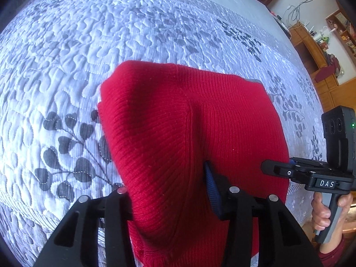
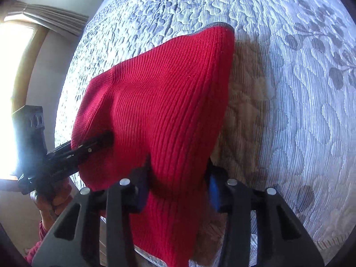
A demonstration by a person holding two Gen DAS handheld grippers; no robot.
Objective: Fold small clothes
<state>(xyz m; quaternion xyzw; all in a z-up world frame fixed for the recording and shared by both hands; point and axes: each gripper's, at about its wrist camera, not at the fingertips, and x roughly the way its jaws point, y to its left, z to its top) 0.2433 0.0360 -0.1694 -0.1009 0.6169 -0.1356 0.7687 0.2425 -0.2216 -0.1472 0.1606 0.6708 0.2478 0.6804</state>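
Your left gripper (image 1: 171,191) and right gripper (image 2: 178,182) each clamp the red ribbed knit garment (image 1: 178,122) — lifted off the quilted grey leaf-patterned bed (image 1: 77,55) so it hangs ready to fold.

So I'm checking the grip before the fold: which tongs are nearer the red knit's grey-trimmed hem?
Neither clearly. The left tongs and right tongs both clamp the red knit at its near end; the grey-trimmed hem lies at the far end, away from both.

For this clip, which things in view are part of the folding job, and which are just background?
Part of the job:
red knit garment
left gripper
right gripper
bedspread, the work surface

Background:
wooden shelves
cables on the wall
curtain
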